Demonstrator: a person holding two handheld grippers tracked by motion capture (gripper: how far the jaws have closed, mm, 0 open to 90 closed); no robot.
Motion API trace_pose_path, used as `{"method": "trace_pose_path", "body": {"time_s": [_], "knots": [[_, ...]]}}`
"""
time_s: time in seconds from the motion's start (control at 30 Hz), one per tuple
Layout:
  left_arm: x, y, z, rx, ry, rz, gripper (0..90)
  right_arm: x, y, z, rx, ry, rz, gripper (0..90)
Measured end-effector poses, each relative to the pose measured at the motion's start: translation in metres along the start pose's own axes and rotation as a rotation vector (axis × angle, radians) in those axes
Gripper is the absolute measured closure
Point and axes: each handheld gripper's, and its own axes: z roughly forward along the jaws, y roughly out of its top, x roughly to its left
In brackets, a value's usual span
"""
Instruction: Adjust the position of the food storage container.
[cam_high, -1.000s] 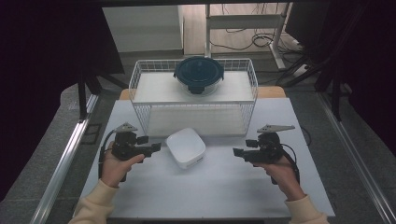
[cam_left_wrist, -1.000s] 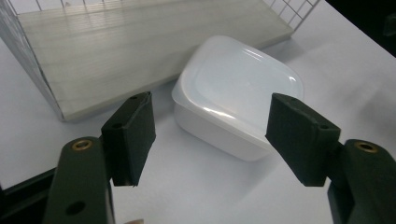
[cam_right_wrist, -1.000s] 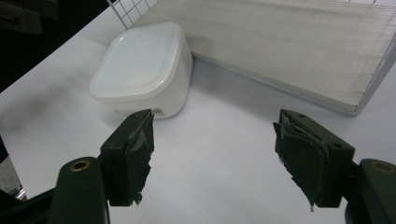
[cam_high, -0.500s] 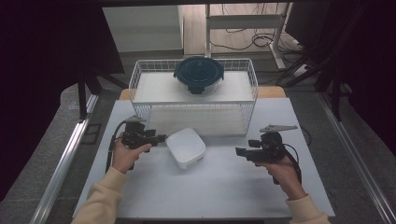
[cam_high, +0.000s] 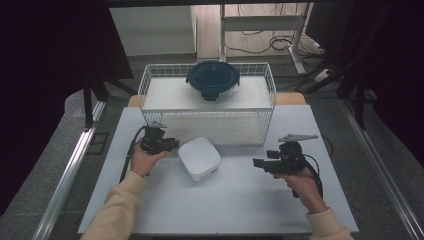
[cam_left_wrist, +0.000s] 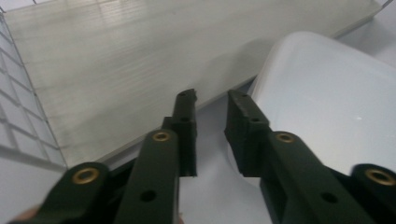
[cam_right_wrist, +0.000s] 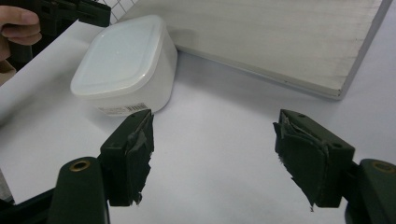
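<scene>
The white container (cam_high: 199, 158) sits lid-on near the middle of the white table (cam_high: 225, 210), just in front of the wire basket (cam_high: 150, 82) — turned a little askew to the table's edges. In the right gripper view it shows as a rounded-square tub (cam_right_wrist: 125, 65) with a barcode label low on its near side.

The left gripper (cam_high: 167, 145) is held just beside the container's left edge, pointing toward it. In the left gripper view its jaws stand narrowly apart with only a thin gap between them and nothing in it; the container's pale lid (cam_left_wrist: 327, 98) lies right beside the jaw on that view's right, though whether it touches I cannot tell.

The right gripper (cam_high: 259, 163) hovers well apart from the container, over bare table on the right side, aimed left toward it. Its jaws are spread wide and hold nothing — the pads (cam_right_wrist: 137, 149) look worn and ragged.

Behind, the wire basket holds a pale board (cam_high: 175, 95) as its floor, and on that rests a round dark-blue lidded bowl (cam_high: 213, 79) toward the back.
</scene>
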Motion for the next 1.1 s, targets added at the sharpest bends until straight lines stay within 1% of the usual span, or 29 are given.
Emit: {"method": "trace_pose_path", "body": {"time_s": [0.03,0.13,0.27,0.37,0.43,0.5,0.53,0.6,0.63,0.7,0.73,0.77,0.8,0.83,0.93,0.97,1.0,1.07,1.1], "knots": [[0.0,0.0,0.001,0.005,-0.007,-0.004,76.6,0.0,0.0,0.0,-0.001,-0.001,0.002,27.4],[0.002,0.0,0.004,0.014,-0.027,0.003,81.8,-0.001,0.0,0.001,-0.001,-0.003,0.005,27.4],[0.004,0.0,0.007,0.027,-0.052,-0.004,87.0,-0.002,-0.001,0.001,-0.002,-0.002,0.007,27.4],[0.003,0.002,0.008,0.041,-0.067,0.011,89.2,-0.003,-0.001,0.001,-0.002,-0.002,0.009,27.4],[0.0,0.004,0.009,0.052,-0.063,0.023,90.0,-0.004,-0.001,0.0,-0.001,-0.002,0.011,27.4],[-0.002,0.005,0.01,0.054,-0.081,0.029,90.0,-0.004,-0.001,0.0,-0.004,-0.004,0.013,27.4],[-0.003,0.006,0.011,0.058,-0.088,0.042,90.0,-0.004,-0.001,0.0,-0.007,-0.004,0.015,27.4],[-0.008,0.006,0.013,0.07,-0.095,0.055,90.0,-0.005,-0.001,-0.001,-0.008,-0.004,0.016,27.4],[-0.009,0.006,0.014,0.076,-0.1,0.07,90.0,-0.004,-0.001,-0.001,-0.009,-0.003,0.016,27.4],[-0.013,0.006,0.016,0.081,-0.116,0.075,90.0,-0.004,-0.001,-0.001,-0.009,0.0,0.013,27.5],[-0.016,0.006,0.017,0.078,-0.123,0.065,90.0,-0.004,-0.001,-0.001,-0.008,0.001,0.012,27.5],[-0.017,0.006,0.017,0.087,-0.129,0.071,90.0,-0.003,-0.001,-0.001,-0.008,0.002,0.012,27.4],[-0.019,0.006,0.018,0.079,-0.132,0.063,90.0,-0.003,-0.001,-0.001,-0.008,0.002,0.011,27.5],[-0.02,0.006,0.018,0.089,-0.134,0.075,90.0,-0.003,-0.001,-0.001,-0.008,0.003,0.011,27.5],[-0.025,0.006,0.02,0.089,-0.148,0.084,90.0,-0.003,-0.001,-0.001,-0.007,0.005,0.012,27.4],[-0.026,0.007,0.02,0.093,-0.153,0.093,90.0,-0.003,-0.001,-0.001,-0.008,0.005,0.012,27.4],[-0.029,0.007,0.021,0.089,-0.157,0.087,90.0,-0.003,-0.001,-0.001,-0.007,0.005,0.012,27.5],[-0.033,0.007,0.022,0.094,-0.162,0.1,90.0,-0.002,-0.001,-0.001,-0.006,0.007,0.011,27.5],[-0.036,0.007,0.022,0.096,-0.165,0.093,90.0,-0.002,-0.001,-0.001,-0.004,0.009,0.01,27.5]]}}
